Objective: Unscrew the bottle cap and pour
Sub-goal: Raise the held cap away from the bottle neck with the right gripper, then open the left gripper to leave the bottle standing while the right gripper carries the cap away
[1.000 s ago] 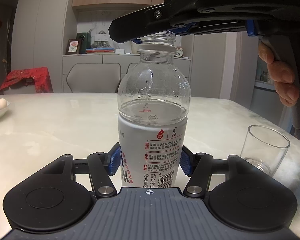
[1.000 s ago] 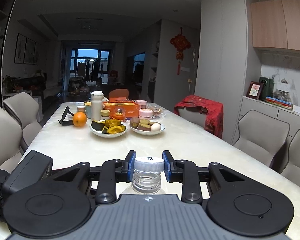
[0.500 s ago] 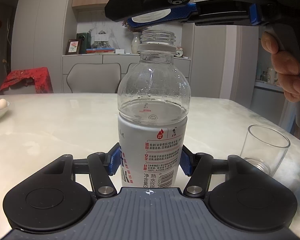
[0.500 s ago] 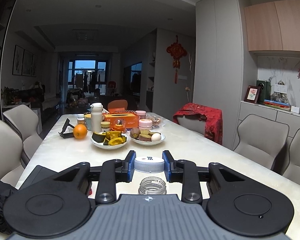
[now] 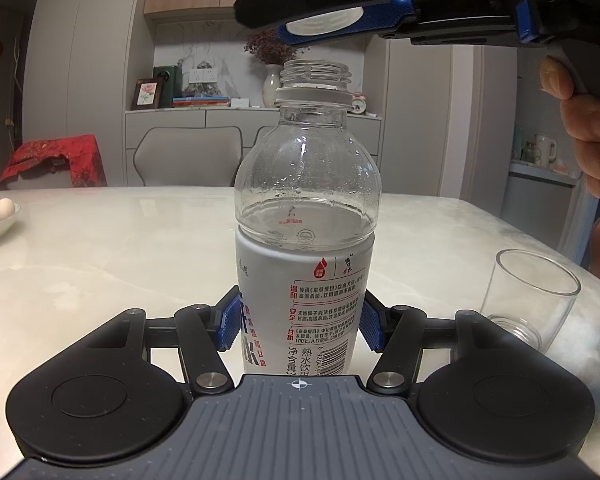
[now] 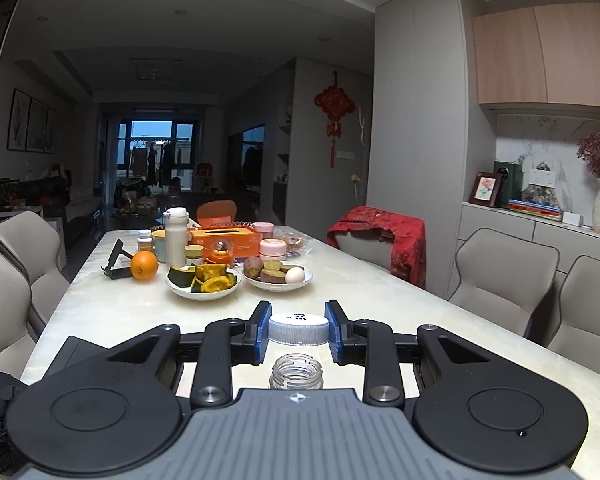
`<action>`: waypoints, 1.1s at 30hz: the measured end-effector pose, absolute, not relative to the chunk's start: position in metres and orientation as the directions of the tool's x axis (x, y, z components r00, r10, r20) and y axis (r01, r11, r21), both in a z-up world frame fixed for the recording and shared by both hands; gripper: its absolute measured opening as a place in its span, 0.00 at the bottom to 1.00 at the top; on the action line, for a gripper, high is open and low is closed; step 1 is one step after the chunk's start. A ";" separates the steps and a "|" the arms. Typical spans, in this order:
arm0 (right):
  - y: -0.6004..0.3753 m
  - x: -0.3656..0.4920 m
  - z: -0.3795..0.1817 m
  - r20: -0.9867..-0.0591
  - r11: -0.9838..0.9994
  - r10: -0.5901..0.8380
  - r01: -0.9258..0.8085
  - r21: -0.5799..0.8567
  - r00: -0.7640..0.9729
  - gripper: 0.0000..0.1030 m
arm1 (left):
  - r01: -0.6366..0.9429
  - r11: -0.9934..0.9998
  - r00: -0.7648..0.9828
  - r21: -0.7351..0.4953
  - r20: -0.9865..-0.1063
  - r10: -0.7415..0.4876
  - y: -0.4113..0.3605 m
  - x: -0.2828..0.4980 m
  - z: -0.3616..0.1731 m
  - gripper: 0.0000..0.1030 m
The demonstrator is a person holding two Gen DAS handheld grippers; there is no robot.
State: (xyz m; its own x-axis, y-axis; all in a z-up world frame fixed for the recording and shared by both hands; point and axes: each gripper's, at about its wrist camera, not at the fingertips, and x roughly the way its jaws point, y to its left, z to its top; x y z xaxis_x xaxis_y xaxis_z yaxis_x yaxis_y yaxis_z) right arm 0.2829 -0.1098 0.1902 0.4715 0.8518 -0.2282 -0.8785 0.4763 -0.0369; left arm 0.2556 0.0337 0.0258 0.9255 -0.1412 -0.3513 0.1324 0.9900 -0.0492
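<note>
A clear water bottle [image 5: 305,208] with a white label stands upright on the marble table, its threaded neck open. My left gripper [image 5: 300,322] is shut on its lower body. My right gripper [image 6: 298,330] is shut on the white cap [image 6: 298,327] and holds it above the open bottle mouth [image 6: 296,372]. In the left wrist view the right gripper [image 5: 339,24] hangs over the bottle with the cap [image 5: 323,26] between its blue pads. An empty clear glass [image 5: 529,300] stands on the table to the right of the bottle.
Farther along the table are a plate of squash [image 6: 203,280], a plate with sweet potatoes and an egg [image 6: 278,274], an orange [image 6: 144,266], a tissue box [image 6: 224,240] and jars. Chairs line both sides. The table's right edge [image 5: 591,280] is just behind the glass.
The right gripper has lifted the cap straight up off the bottle neck, leaving the mouth open. The left gripper and bottle have not moved.
</note>
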 end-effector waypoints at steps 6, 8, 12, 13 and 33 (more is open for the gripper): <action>-0.114 0.277 0.187 -0.217 0.496 0.843 -0.867 -0.037 0.492 0.31 | 0.132 0.990 0.925 -0.052 -0.351 -0.142 0.035 0.256 0.027 0.57; -0.115 0.273 0.186 -0.210 0.503 0.841 -0.864 -0.036 0.498 0.31 | 0.132 0.990 0.926 -0.052 -0.351 -0.142 0.036 0.255 0.027 0.57; -0.119 0.266 0.189 -0.195 0.515 0.836 -0.856 -0.043 0.513 0.31 | 0.132 0.990 0.926 -0.049 -0.351 -0.141 0.036 0.254 0.027 0.57; -0.120 0.264 0.190 -0.190 0.519 0.835 -0.854 -0.042 0.517 0.31 | 0.132 0.990 0.926 -0.048 -0.351 -0.141 0.036 0.253 0.027 0.57; -0.153 0.211 0.187 -0.154 0.652 0.749 -0.758 0.005 0.644 0.31 | 0.131 0.991 0.935 -0.013 -0.330 -0.128 0.030 0.229 0.028 0.90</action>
State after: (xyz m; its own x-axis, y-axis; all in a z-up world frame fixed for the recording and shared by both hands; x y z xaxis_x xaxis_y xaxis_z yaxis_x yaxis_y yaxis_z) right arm 0.2110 -0.1533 0.1872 0.6440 0.7493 -0.1540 -0.7579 0.6524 0.0050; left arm 0.2288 0.0303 0.0281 0.9351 -0.1283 -0.3305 0.1314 0.9912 -0.0129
